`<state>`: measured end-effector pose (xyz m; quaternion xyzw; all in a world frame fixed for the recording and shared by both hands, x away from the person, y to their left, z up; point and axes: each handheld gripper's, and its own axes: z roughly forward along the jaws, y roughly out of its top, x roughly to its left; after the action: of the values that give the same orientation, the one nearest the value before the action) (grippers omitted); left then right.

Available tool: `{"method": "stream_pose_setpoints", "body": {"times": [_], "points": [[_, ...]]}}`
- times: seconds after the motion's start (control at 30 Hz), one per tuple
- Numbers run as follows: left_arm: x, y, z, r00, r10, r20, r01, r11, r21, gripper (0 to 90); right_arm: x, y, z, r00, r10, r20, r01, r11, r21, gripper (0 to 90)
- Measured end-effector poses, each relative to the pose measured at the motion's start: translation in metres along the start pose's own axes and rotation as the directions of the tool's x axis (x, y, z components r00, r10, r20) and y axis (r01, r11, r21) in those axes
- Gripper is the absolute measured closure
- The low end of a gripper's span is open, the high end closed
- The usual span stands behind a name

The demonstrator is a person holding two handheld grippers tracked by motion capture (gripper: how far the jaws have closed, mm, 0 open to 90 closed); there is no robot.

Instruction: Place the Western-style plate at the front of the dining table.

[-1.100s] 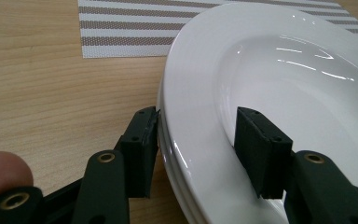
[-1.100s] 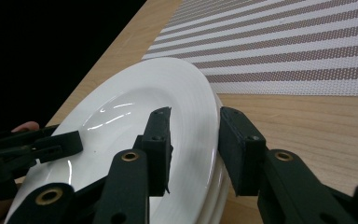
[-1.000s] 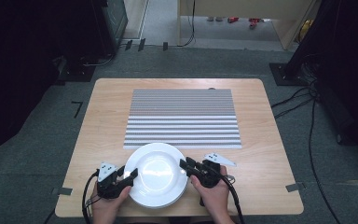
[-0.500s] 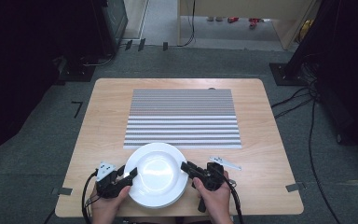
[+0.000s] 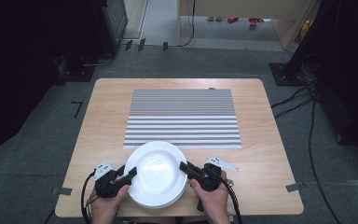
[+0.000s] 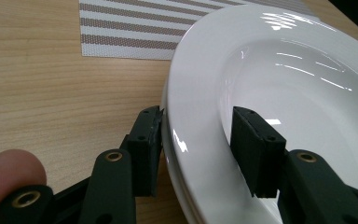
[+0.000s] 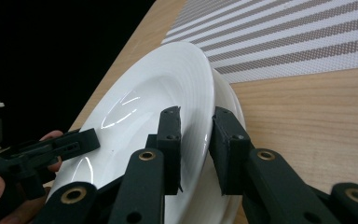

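Observation:
A stack of white plates (image 5: 156, 172) sits at the table's front edge, its far rim on the striped placemat (image 5: 182, 119). My left gripper (image 5: 129, 173) straddles the left rim. In the left gripper view (image 6: 196, 135) its jaws have just been closing; the outer pad touches the plate's (image 6: 279, 70) edge, and the inner pad still stands off the rim. My right gripper (image 5: 185, 167) is at the right rim. Its jaws (image 7: 196, 140) have just been closing too, and both pads now press on the top plate's (image 7: 149, 98) rim, above a lower plate (image 7: 230, 100).
The wooden table (image 5: 270, 154) carries the grey-and-white striped placemat across its middle. Dark stands and cables lie on the grey floor around it. A person's hands hold both grippers at the front edge.
Both pairs of jaws have narrowed around the plate's rim. The hands and the plates have stayed where they were.

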<state>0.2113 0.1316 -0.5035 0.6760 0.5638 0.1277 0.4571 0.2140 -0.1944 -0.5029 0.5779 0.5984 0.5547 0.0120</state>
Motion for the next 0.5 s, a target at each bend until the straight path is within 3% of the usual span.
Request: {"method": "stream_pose_setpoints", "body": {"times": [0.23,0.5], "points": [[0.0035,0.0008,-0.0006,0.9987,-0.045,0.023,0.045,0.999,-0.007,55.7,-0.0008,0.0018,0.0005,0.9964,0.012,-0.084,-0.015,0.9992,-0.036,78.5],[0.007,0.0008,-0.0026,0.9964,-0.074,0.04,0.075,0.9969,-0.024,58.3,-0.0008,0.0017,0.0025,0.9953,-0.014,-0.096,0.01,0.999,-0.043,78.1]]}}
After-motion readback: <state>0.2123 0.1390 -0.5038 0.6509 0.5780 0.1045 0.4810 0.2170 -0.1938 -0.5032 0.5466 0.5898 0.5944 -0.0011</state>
